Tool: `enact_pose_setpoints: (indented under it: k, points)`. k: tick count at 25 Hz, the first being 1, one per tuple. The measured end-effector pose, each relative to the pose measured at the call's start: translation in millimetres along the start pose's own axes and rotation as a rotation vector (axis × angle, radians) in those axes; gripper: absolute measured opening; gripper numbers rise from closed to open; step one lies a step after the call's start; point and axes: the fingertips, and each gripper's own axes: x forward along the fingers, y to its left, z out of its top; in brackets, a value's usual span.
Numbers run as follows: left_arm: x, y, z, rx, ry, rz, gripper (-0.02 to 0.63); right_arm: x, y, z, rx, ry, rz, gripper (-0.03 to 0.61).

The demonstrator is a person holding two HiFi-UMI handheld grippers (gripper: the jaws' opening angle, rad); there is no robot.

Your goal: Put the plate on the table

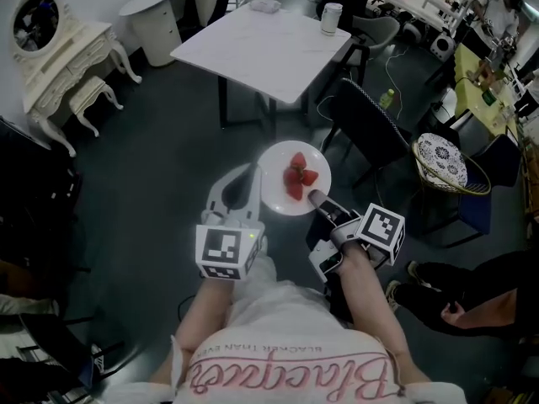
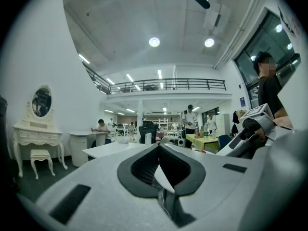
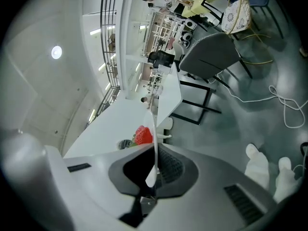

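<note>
Head view: the plate [image 1: 274,195], loaded with cut strawberries [image 1: 297,178], hangs in the air over the dark floor [image 1: 168,167] and rests on nothing.
Left gripper [image 1: 253,175]: pressed together on the plate's left rim; its own view shows the thin white plate edge [image 2: 161,176] pinched between the jaws.
Right gripper [image 1: 317,199]: pinching the plate's near right rim, with the plate edge [image 3: 154,148] running between its closed jaws and the strawberries [image 3: 143,134] just beyond.
Table [image 1: 253,45]: straight ahead of both grippers, well apart from the plate, its near corner pointing back at it.
Nearer hand: neither, since the plate sits between the two.
Chair [image 1: 370,129]: beside the table's right edge, off the direct line.
Coming move, as I judge it: a level carry forward to that near corner.
</note>
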Motion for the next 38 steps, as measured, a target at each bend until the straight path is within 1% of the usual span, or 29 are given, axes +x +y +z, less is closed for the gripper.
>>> enact_pose_setpoints:
  k: [6,9,11,13,16,19,21,23,26,30,32,38]
  points:
    - [65,51,6,-0.009,0.01,-0.03,0.005,68,20,37,0.015,-0.026,-0.005,0.011]
    - [90,70,12,-0.013,0.012,-0.053,0.005,95,29,52,0.022,-0.04,-0.005,0.01]
    - [100,73,8,-0.022,0.02,-0.075,0.005,104,28,57,0.026,-0.046,-0.012,0.009]
    - [103,69,1,-0.031,0.024,-0.097,0.005,106,22,58,0.031,-0.052,-0.002,0.011]
    - [109,69,-5,-0.017,0.014,-0.11,0.005,110,15,62,0.027,-0.066,0.0,0.011]
    - [137,99,2,-0.013,0.008,-0.123,0.005,146,27,76,0.025,-0.083,0.012,0.01]
    - [155,123,7,-0.021,0.014,-0.13,0.005,169,39,85,0.026,-0.093,0.005,0.011]
    - [167,135,7,-0.029,0.018,-0.135,0.005,181,43,89,0.033,-0.102,-0.006,0.011]
    - [180,139,5,-0.033,0.02,-0.146,0.005,192,42,95,0.044,-0.106,-0.002,0.011]
    - [197,144,2,-0.037,0.028,-0.151,0.005,203,38,107,0.051,-0.109,-0.027,0.011]
    - [207,146,-1,-0.037,0.032,-0.157,0.005,211,36,115,0.053,-0.112,-0.023,0.011]
    - [241,162,-8,-0.047,0.041,-0.135,0.005,240,29,145,0.061,-0.106,-0.045,0.011]
